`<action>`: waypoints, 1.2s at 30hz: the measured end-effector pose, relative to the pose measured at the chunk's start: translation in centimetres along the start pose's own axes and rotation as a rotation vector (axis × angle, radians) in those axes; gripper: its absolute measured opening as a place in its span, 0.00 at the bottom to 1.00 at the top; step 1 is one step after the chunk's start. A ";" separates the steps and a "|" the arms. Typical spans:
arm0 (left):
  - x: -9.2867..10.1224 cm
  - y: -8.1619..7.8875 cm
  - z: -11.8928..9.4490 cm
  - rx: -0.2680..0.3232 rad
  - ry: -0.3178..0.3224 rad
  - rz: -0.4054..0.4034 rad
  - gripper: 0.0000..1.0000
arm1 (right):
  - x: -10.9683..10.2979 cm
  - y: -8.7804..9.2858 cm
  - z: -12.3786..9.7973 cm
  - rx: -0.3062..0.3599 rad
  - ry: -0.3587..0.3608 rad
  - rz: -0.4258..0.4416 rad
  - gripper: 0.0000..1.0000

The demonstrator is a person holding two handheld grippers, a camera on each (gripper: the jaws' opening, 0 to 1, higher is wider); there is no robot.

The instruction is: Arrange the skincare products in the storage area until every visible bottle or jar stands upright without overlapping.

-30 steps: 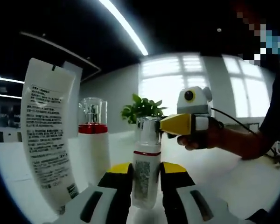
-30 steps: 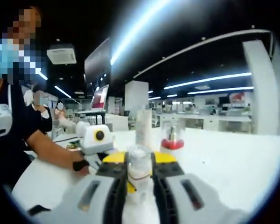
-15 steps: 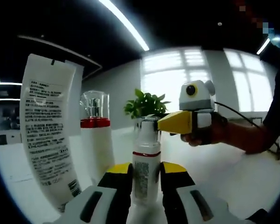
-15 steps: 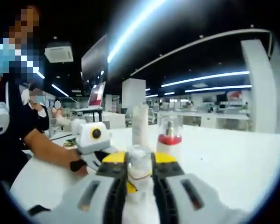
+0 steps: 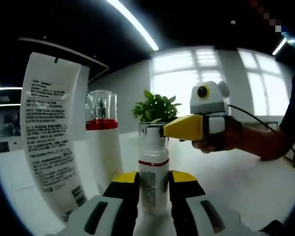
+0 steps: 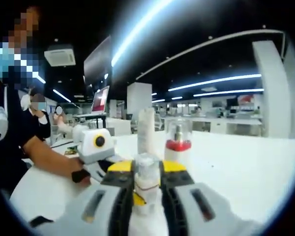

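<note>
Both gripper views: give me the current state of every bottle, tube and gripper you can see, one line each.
Small bottle: upright on the table, gripped by both grippers.
Left gripper: shut on the small bottle's body.
Right gripper: shut on the small bottle's clear cap.
White tube: standing on its end, leaning slightly.
Red-collared pump bottle: upright, clear cap on.
Potted plant: upright behind the small bottle.

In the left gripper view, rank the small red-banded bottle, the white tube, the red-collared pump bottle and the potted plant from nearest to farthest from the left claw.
1. Small red-banded bottle, between the left claw's jaws.
2. White tube, close on the left.
3. Red-collared pump bottle, behind the tube, left of centre.
4. Potted plant, far back, centre.
</note>
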State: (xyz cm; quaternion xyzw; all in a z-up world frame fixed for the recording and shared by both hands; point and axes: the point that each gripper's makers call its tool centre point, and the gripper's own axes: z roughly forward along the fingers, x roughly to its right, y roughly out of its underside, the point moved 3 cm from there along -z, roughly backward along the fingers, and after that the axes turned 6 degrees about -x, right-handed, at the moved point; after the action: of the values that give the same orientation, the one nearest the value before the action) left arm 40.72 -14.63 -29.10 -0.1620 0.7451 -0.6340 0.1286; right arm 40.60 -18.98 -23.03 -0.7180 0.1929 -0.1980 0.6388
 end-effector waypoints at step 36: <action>0.8 0.8 0.2 -0.056 0.014 0.049 0.25 | -0.5 0.0 0.1 0.004 -0.023 0.016 0.18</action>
State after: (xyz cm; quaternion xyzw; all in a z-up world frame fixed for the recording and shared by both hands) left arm 39.96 -15.05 -29.88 -0.1429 0.7673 -0.6107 0.1342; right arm 40.25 -18.63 -23.07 -0.7175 0.1909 -0.1853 0.6438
